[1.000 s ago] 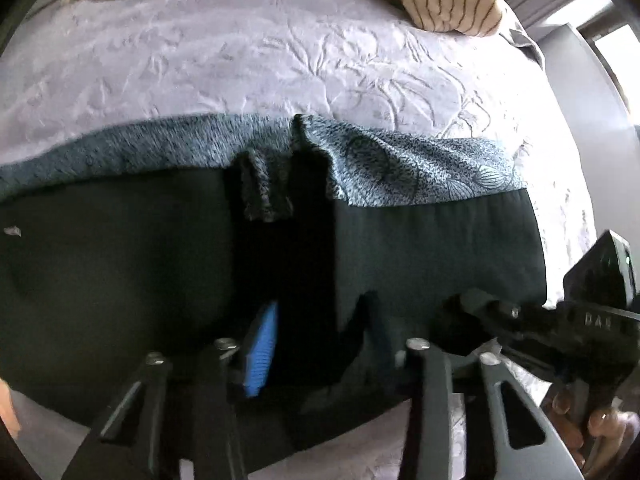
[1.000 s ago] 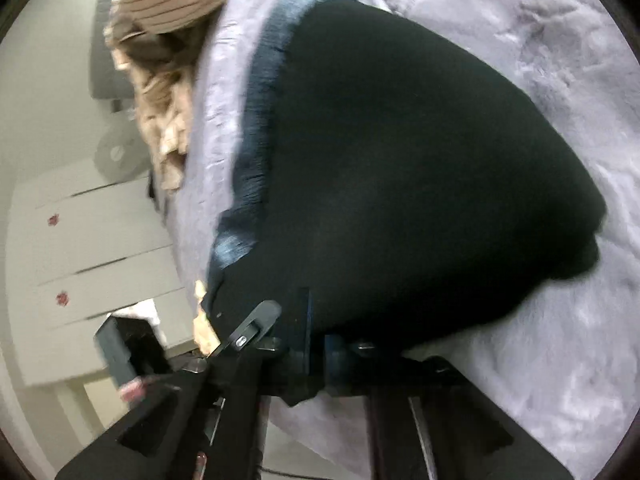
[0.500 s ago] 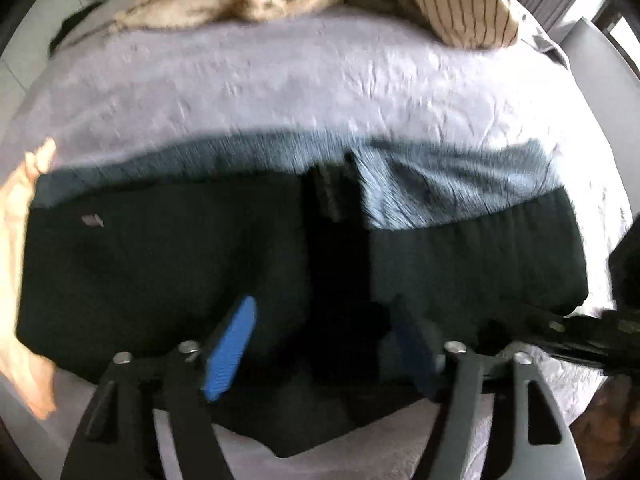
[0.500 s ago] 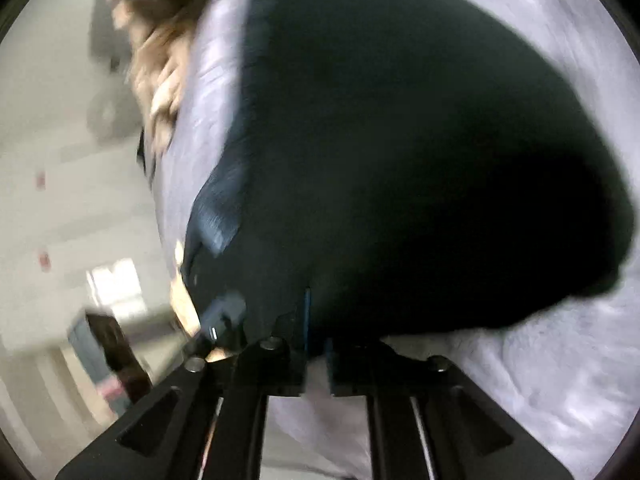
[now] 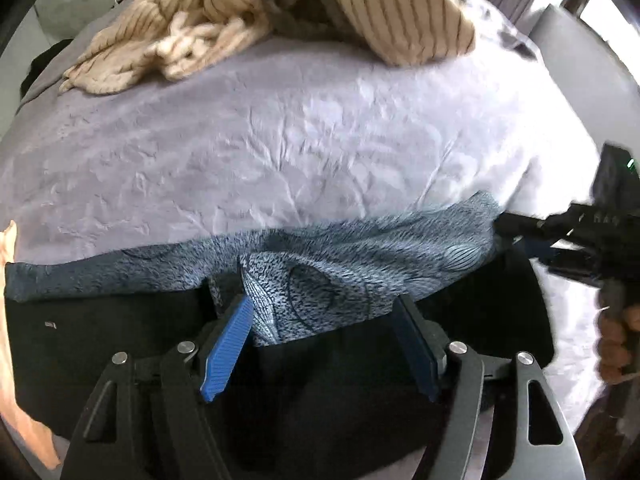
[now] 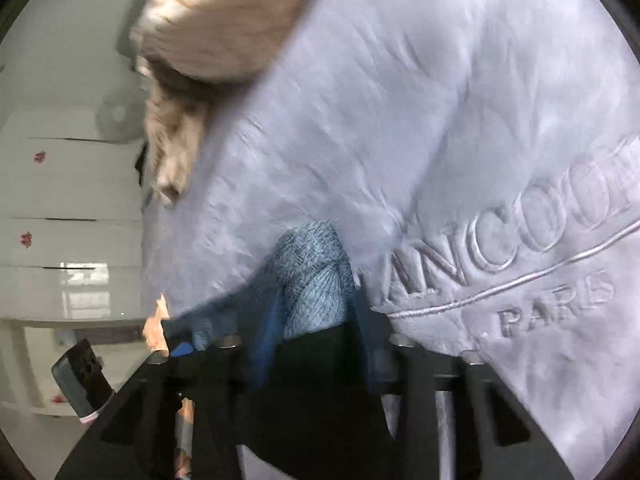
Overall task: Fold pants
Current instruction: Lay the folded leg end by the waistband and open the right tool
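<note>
The pants lie folded near the bed's front edge: black cloth (image 5: pixel 100 344) with a blue patterned band (image 5: pixel 344 260) along the far side. My left gripper (image 5: pixel 324 312) is open, its blue pads (image 5: pixel 228 348) spread over the band's middle. My right gripper (image 6: pixel 316 308) is open over the band's right end (image 6: pixel 312 276); it shows at the right of the left wrist view (image 5: pixel 532 236). Neither holds cloth.
A lilac embossed bedspread (image 5: pixel 300 136) covers the bed. A beige knit blanket (image 5: pixel 172 40) and a striped pillow (image 5: pixel 404 16) lie at the far end. White drawers (image 6: pixel 68 200) stand left of the bed. A hand (image 5: pixel 24 420) shows at the left edge.
Both grippers let go of the pants and opened. The pants' near edge was carried forward over the rest, and both grippers moved up to the patterned band.
</note>
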`<action>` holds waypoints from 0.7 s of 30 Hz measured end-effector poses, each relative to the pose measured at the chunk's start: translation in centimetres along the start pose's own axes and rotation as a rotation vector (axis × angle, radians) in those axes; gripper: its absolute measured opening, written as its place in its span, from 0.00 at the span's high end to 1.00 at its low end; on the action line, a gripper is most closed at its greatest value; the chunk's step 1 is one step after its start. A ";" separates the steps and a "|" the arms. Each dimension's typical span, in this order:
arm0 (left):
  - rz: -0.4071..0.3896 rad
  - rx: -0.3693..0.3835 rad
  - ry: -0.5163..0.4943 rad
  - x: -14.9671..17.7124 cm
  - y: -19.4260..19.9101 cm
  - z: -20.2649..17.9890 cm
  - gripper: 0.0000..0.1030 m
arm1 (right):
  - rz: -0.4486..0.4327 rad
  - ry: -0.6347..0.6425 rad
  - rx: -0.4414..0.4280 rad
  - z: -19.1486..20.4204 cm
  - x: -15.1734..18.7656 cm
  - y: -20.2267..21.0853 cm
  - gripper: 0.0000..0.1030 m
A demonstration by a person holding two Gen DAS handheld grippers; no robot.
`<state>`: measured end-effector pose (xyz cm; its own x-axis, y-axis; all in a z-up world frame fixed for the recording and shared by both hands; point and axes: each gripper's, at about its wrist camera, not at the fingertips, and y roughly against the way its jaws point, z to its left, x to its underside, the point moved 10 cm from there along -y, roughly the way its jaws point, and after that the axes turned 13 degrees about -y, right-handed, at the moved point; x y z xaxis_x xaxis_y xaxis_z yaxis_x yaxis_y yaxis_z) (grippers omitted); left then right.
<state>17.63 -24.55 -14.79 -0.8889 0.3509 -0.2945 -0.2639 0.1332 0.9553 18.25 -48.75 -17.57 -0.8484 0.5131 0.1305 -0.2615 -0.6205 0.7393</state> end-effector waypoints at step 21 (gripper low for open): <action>0.105 -0.100 0.100 9.8 2.2 7.3 0.21 | -0.096 0.409 0.207 8.2 7.7 0.8 0.57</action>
<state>11.09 -14.06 -15.73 -0.9451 0.2631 -0.1940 -0.1993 0.0066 0.9799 15.27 -40.40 -10.53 -0.9475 0.2608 -0.1850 -0.2854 -0.4289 0.8571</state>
